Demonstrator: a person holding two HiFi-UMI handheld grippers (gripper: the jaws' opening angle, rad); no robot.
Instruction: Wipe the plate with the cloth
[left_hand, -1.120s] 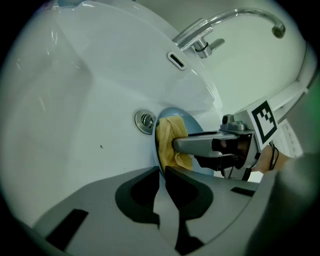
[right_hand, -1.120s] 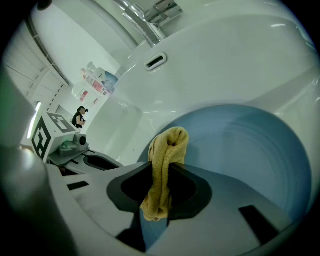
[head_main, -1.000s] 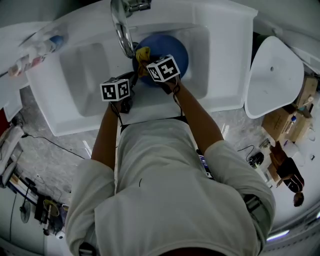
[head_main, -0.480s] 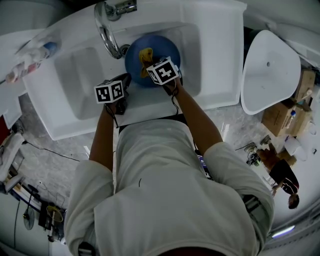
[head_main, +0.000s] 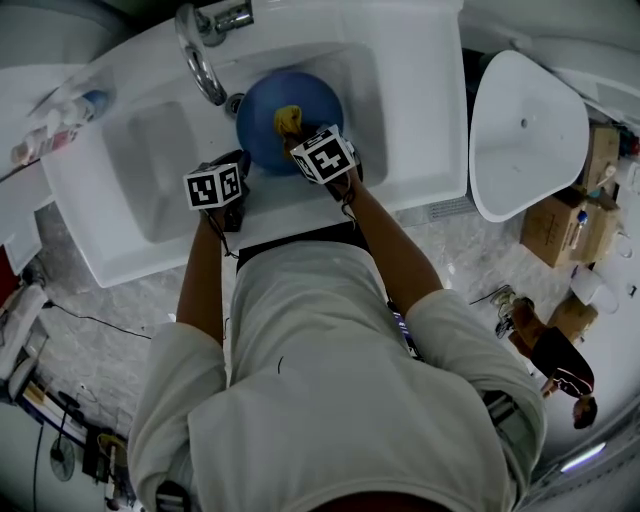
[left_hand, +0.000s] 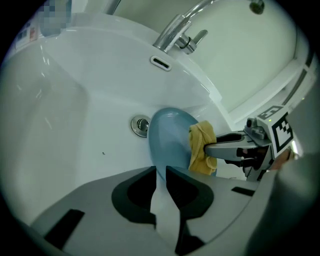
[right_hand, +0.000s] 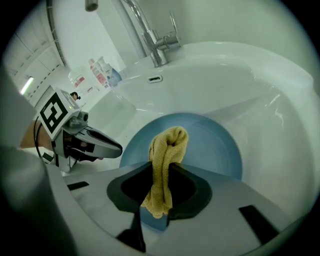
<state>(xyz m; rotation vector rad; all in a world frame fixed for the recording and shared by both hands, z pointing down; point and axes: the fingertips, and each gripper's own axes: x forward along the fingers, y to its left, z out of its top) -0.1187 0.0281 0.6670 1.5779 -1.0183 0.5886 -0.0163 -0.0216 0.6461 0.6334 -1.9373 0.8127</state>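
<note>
Left tongs (left_hand: 159, 172): jaws nearly together, clamped on the near rim of the blue plate (left_hand: 170, 140). The rim runs straight into the narrow gap between them.

Right tongs (right_hand: 161, 167): clamped on the yellow cloth (right_hand: 167, 147). It is bunched into a rope between the jaws, with a fold standing out past the tips and a tail hanging behind.

Plate sits inside the sink (head_main: 410, 110), in the basin under the tap (head_main: 200, 62). It is tipped up off the sink floor and held only by that left-hand grip. The drain (left_hand: 140, 125) is just beside its far edge. The cloth's fold lies against the plate's face, about mid-plate.

Step in hand, as I judge it: the wiping itself, one side steadying and the other rubbing. A good part of the blue face shows around the cloth, so I can't say how much is done.

Next move calls for light pressure into the plate while I drag the fold out toward the rim. The left grip must stay firm, because a push off-centre could twist the plate out of it.

Against the earlier frame: the cloth was over the tap-side part of the plate and is now nearer the middle. The left tongs are on the same rim spot.
</note>
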